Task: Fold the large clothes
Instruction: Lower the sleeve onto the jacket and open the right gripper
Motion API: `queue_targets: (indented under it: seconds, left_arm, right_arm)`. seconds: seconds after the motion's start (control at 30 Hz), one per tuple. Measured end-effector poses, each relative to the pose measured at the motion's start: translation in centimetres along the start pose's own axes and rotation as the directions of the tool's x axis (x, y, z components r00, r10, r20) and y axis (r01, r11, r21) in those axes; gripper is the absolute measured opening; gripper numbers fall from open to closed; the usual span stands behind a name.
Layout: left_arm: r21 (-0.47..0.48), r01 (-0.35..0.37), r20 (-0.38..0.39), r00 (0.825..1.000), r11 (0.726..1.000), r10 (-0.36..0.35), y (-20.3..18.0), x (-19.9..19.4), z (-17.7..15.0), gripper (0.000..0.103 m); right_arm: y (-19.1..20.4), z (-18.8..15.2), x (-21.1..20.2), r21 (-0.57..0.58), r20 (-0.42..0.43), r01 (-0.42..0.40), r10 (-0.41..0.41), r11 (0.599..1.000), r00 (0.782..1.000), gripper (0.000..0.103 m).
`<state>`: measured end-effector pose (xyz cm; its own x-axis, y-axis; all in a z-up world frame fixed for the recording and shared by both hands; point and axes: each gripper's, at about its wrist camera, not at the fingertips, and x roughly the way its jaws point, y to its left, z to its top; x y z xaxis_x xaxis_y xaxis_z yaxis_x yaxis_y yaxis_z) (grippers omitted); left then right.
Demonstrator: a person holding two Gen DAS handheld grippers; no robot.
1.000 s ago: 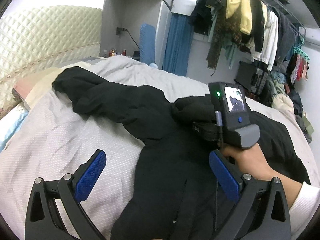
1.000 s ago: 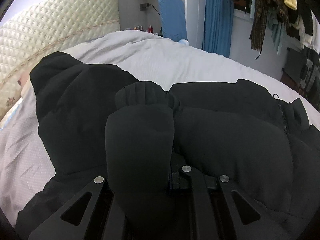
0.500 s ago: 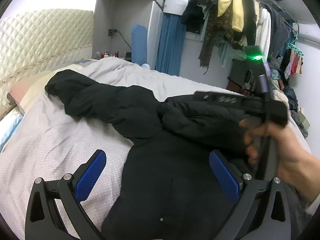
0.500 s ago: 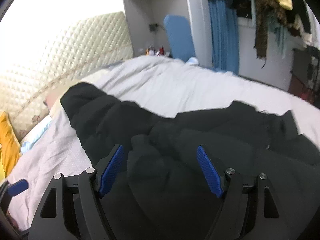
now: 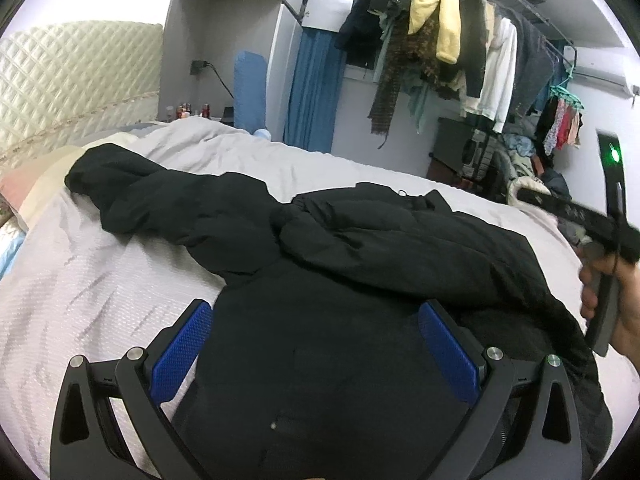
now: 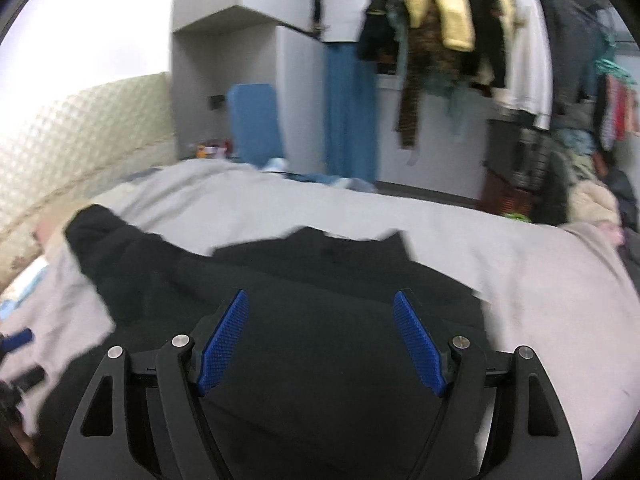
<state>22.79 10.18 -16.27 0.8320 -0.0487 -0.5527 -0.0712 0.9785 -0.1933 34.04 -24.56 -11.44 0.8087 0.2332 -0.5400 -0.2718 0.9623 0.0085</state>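
Black padded jacket (image 5: 360,264) spread across the pale grey bed (image 5: 100,272), one sleeve (image 5: 160,200) flung out toward the quilted headboard (image 5: 72,80), the other side folded in over the body. Puffy, soft, bulky; likely light for its size yet springy, apt to billow back open unless pressed flat. Smooth shell, probably slippery between pads. Best taken at a seam, cuff or hem, where the layers bunch thick enough to pinch. Left claw (image 5: 316,352) spread wide, blue ribbed pads empty, hovering above the lower body of the jacket. Right claw (image 6: 320,344) likewise spread, nothing between its pads, poised above the dark fabric.
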Motion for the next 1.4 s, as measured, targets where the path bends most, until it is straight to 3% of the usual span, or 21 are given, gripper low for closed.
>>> queue_targets:
  seconds: [0.17,0.3,0.53,0.73,0.9,1.07,1.4]
  left_arm:
    - [0.002,0.020,-0.001,1.000,1.000,-0.020,-0.7,-0.1,-0.2,0.103]
    - [0.011,0.015,-0.003,1.000,1.000,-0.015,-1.2,-0.2,-0.5,0.103]
    - [0.043,-0.014,0.000,1.000,0.999,0.014,-2.3,-0.2,-0.9,0.103]
    - [0.055,-0.015,-0.001,1.000,0.998,0.015,-2.8,-0.2,-1.2,0.103]
    - [0.055,-0.013,0.008,1.000,0.998,0.012,-2.9,-0.4,-1.3,0.103]
    - [0.059,-0.015,0.014,1.000,0.998,0.014,-3.3,-0.5,-1.3,0.103]
    - [0.059,-0.021,0.010,1.000,0.998,0.020,-3.6,-0.5,-1.5,0.103]
  right_arm:
    - [-6.4,-4.4,-0.5,0.139,-0.058,0.072,-0.064,0.988,0.996,0.072]
    - [-8.3,-7.2,0.6,0.123,-0.164,0.116,-0.095,0.986,0.982,0.066]
    - [-8.6,-9.6,0.8,0.130,-0.233,0.034,-0.003,0.991,0.972,0.064]
    - [-6.2,-10.9,2.1,0.009,-0.270,0.039,-0.035,0.999,0.962,0.059]
    - [-5.9,-10.8,2.6,0.002,-0.230,0.055,-0.053,0.999,0.972,0.058]
    - [-6.4,-10.0,1.9,0.050,-0.157,0.063,-0.054,0.997,0.986,0.033]
    - [-8.1,-9.1,1.1,0.174,-0.086,0.080,-0.066,0.981,0.994,0.028]
